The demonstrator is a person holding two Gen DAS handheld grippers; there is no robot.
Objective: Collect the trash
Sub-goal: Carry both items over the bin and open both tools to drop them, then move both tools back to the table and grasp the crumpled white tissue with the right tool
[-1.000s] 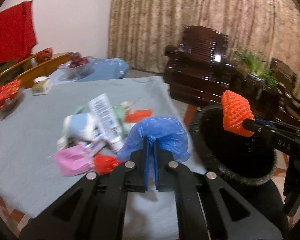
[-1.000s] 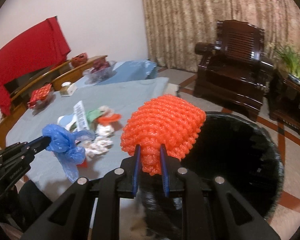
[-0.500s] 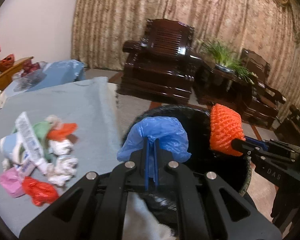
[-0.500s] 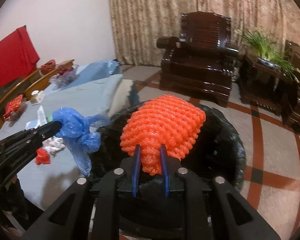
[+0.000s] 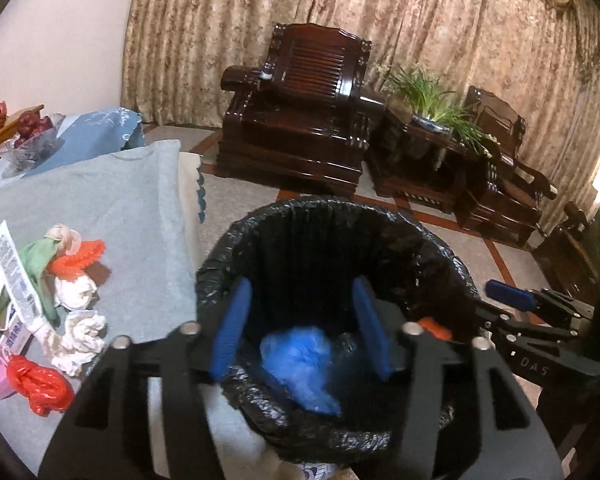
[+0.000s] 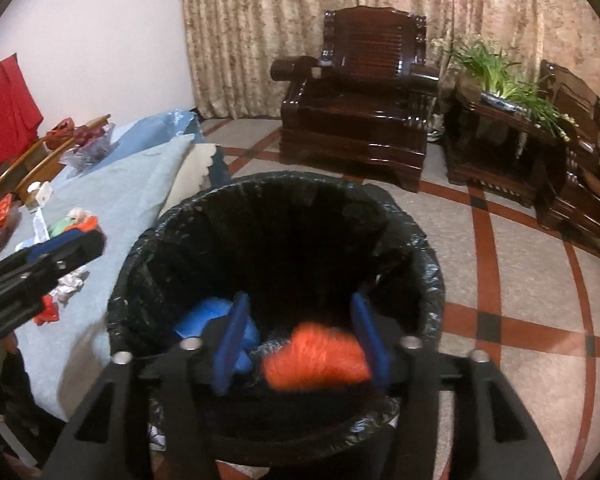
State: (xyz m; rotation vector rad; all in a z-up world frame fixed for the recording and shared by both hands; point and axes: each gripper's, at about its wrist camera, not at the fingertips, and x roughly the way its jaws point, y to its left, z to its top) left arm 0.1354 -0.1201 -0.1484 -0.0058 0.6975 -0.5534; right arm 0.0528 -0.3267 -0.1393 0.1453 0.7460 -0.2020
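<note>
A trash bin lined with a black bag (image 5: 432,256) (image 6: 420,240) stands on the floor beside the table. My left gripper (image 5: 300,332) is open above it, and a blurred blue plastic bag (image 5: 300,364) falls inside. My right gripper (image 6: 302,340) is open over the bin too, with a blurred orange foam net (image 6: 316,356) dropping between its fingers. The blue bag (image 6: 200,316) also shows in the right wrist view. Several pieces of trash (image 5: 44,304) lie on the grey-blue tablecloth (image 5: 120,208): crumpled paper, a red bag, a pink wrapper, an orange net.
Dark wooden armchairs (image 5: 300,120) (image 6: 360,112) and a side table with a plant (image 5: 432,120) stand by the curtain. A glass fruit bowl (image 5: 28,136) sits at the table's far end. Tiled floor (image 6: 520,280) lies right of the bin.
Both grippers have opened over the bin. The blue bag has left the left gripper and the orange foam net has left the right gripper; both are dropping into the bin.
</note>
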